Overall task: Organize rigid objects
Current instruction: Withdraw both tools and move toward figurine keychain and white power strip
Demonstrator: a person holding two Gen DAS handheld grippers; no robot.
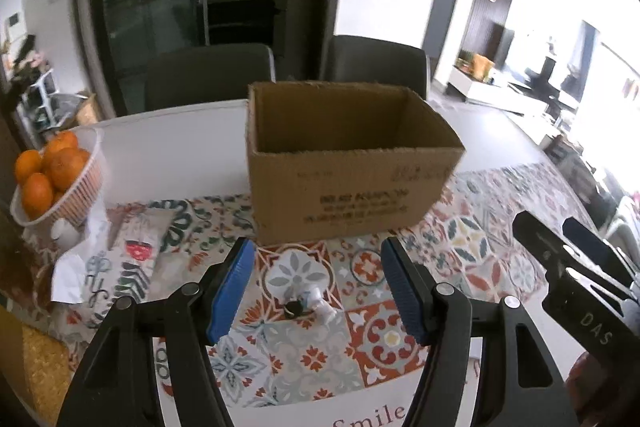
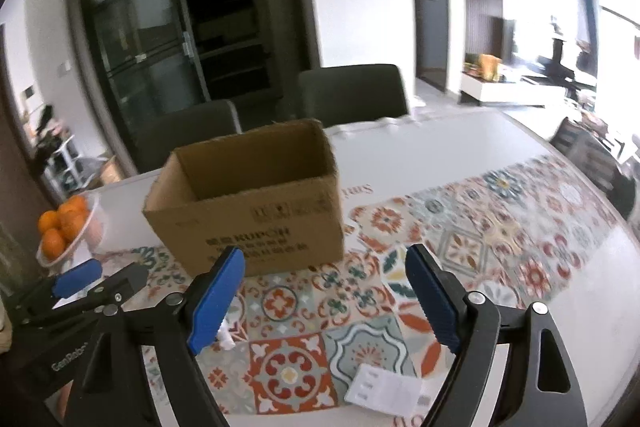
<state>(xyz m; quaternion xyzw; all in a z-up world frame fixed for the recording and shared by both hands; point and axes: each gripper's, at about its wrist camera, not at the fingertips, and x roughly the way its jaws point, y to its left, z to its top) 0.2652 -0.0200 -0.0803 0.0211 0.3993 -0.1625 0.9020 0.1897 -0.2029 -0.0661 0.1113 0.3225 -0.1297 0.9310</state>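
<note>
Small white toy lying on patterned mat, just ahead between left tongs, gaping wide; box standing beyond. Right tongs hovering wide, empty, farther off.

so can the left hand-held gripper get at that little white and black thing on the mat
Probably yes. The left hand-held gripper is open, and the small white and black object lies on the patterned mat right between its fingers with nothing over it. The cardboard box stands farther back, out of the way.
</note>
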